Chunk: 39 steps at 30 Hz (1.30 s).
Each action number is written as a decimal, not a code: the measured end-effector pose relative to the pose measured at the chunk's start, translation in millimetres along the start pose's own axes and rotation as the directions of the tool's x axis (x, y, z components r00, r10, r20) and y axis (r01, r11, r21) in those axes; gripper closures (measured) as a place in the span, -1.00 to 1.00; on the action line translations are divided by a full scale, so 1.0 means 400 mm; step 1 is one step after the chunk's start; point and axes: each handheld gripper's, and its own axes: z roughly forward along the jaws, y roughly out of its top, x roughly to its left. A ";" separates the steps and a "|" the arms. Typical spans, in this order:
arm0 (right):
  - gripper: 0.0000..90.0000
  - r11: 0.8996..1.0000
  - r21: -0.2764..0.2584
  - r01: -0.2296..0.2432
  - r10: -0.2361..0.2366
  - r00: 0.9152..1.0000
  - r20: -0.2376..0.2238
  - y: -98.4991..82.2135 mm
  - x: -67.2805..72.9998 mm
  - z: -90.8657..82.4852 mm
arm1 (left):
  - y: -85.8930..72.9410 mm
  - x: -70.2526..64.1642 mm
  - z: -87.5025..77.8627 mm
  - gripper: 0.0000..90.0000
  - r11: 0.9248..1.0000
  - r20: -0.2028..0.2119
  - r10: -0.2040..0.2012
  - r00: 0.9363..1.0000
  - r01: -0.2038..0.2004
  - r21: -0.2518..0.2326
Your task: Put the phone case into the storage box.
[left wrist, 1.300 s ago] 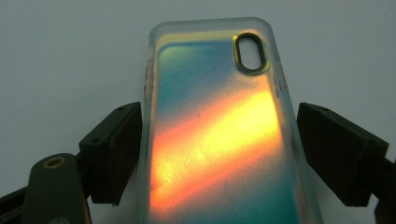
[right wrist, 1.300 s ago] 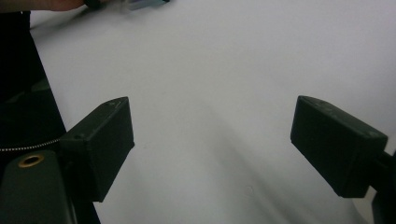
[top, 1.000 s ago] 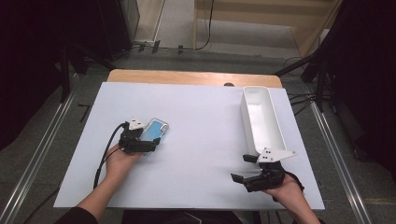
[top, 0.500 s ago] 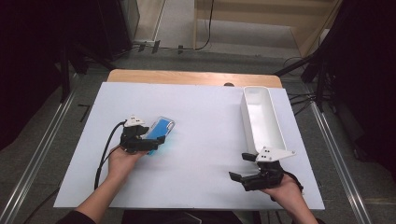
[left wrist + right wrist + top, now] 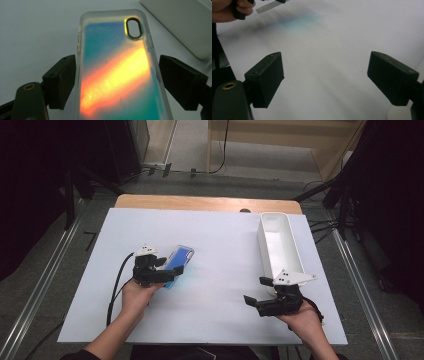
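Observation:
A translucent phone case (image 5: 180, 258) with a blue, orange and yellow sheen and an oval camera hole sits between the jaws of my left gripper (image 5: 171, 270), left of the table's middle. In the left gripper view both black pads (image 5: 61, 82) press the long edges of the case (image 5: 115, 70), which is held slightly above the white tabletop (image 5: 225, 245). My right gripper (image 5: 256, 291) rests at the front right, jaws wide apart. The right gripper view shows bare table between its pads (image 5: 265, 80), with the other hand (image 5: 234, 7) and the case's edge (image 5: 267, 7) at the top left.
A long white bin (image 5: 263, 247) stands lengthwise along the table's right side, just beyond my right gripper; its wall (image 5: 185, 25) appears ahead of the case in the left gripper view. A wooden strip (image 5: 200, 202) edges the far side. The left gripper's black cable (image 5: 116, 285) trails toward the front.
My left gripper has carried the phone case a little to the right and upward, off the table. The right gripper has stayed put.

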 end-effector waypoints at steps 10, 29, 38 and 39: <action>-0.71 0.999 -0.010 -0.033 0.033 0.999 0.016 0.026 0.003 0.014 | -0.004 -0.052 0.011 -0.63 1.000 0.032 0.002 0.999 -0.001 -0.031; -0.71 0.995 -0.002 -0.095 0.095 0.995 0.021 0.091 -0.002 0.030 | -0.015 -0.102 0.029 -0.63 0.991 0.059 -0.040 0.997 0.047 -0.125; -0.71 0.981 0.003 -0.196 0.196 0.981 -0.011 0.129 -0.004 0.046 | -0.014 -0.125 0.038 -0.63 0.981 0.078 -0.051 0.996 0.064 -0.183; -0.71 0.980 0.004 -0.200 0.200 0.980 -0.013 0.133 -0.003 0.048 | -0.015 -0.128 0.039 -0.63 0.980 0.073 -0.050 0.996 0.063 -0.187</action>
